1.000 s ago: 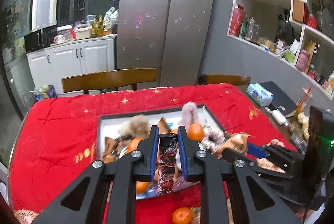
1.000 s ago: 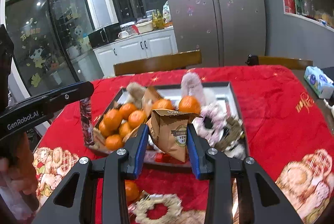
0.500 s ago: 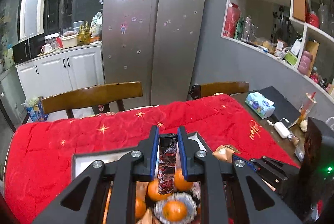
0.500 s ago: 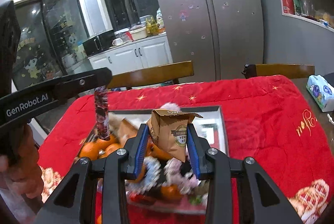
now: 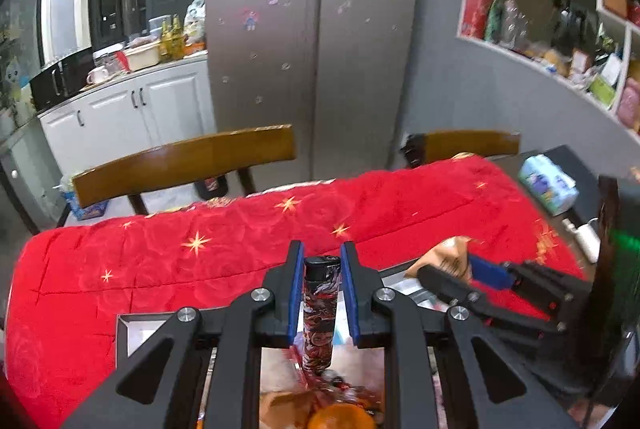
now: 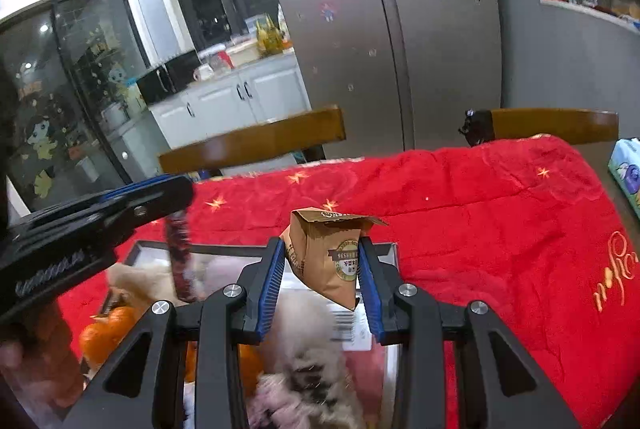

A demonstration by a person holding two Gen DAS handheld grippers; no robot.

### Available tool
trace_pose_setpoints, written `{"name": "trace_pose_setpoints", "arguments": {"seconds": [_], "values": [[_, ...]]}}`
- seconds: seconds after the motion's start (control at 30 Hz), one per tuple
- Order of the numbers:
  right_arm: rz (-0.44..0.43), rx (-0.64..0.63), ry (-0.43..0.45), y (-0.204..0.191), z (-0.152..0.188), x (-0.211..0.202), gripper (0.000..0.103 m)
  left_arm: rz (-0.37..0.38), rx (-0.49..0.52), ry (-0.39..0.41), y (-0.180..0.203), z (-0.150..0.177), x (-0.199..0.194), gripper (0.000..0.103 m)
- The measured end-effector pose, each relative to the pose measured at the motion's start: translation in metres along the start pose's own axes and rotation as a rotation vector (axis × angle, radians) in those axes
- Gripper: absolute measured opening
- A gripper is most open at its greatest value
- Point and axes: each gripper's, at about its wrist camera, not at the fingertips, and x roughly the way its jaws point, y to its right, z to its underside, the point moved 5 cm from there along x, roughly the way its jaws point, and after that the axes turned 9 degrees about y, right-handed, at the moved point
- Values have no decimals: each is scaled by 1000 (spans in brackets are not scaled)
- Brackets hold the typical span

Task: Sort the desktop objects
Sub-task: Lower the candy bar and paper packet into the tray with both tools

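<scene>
My left gripper (image 5: 320, 261) is shut on a slim printed lighter (image 5: 319, 309), held upright above the far part of the white tray (image 5: 128, 329). My right gripper (image 6: 322, 253) is shut on a small brown paper packet (image 6: 326, 261), also over the tray (image 6: 138, 249). The tray holds oranges (image 6: 108, 325) and fluffy pink and white hair ties (image 6: 304, 369). In the right wrist view the left gripper (image 6: 178, 197) reaches in from the left with the lighter (image 6: 180, 261) hanging from it. In the left wrist view the right gripper (image 5: 460, 265) and its packet (image 5: 444, 259) show at the right.
A red quilted cloth (image 5: 200, 253) covers the table. Two wooden chair backs (image 5: 184, 161) (image 6: 556, 123) stand at the far edge before a steel fridge (image 5: 312, 29). A tissue pack (image 5: 548, 183) lies at the right. A hand (image 6: 36, 349) shows at lower left.
Both grippers have moved forward over the tray toward the far edge of the table, each still holding its object. The tray contents have slid down and partly out of both views.
</scene>
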Motion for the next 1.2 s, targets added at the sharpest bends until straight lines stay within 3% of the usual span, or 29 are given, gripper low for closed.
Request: {"name": "trace_pose_setpoints", "arguments": {"seconds": [0.17,0.27,0.37,1.0,1.2], "values": [[21,-25,-92,9,12,25,35,13,-23,-80,-7,23,25,19],[-13,-4,-160,12,19,36,35,28,-61,-118,-10,35,40,19],[-9,-60,-249,8,28,49,35,47,-64,-159,-8,43,50,19],[-14,-64,-242,8,30,48,35,43,-43,-163,-7,48,53,19],[-10,-93,-188,2,25,39,38,-4,-34,-174,-11,50,52,19]]}}
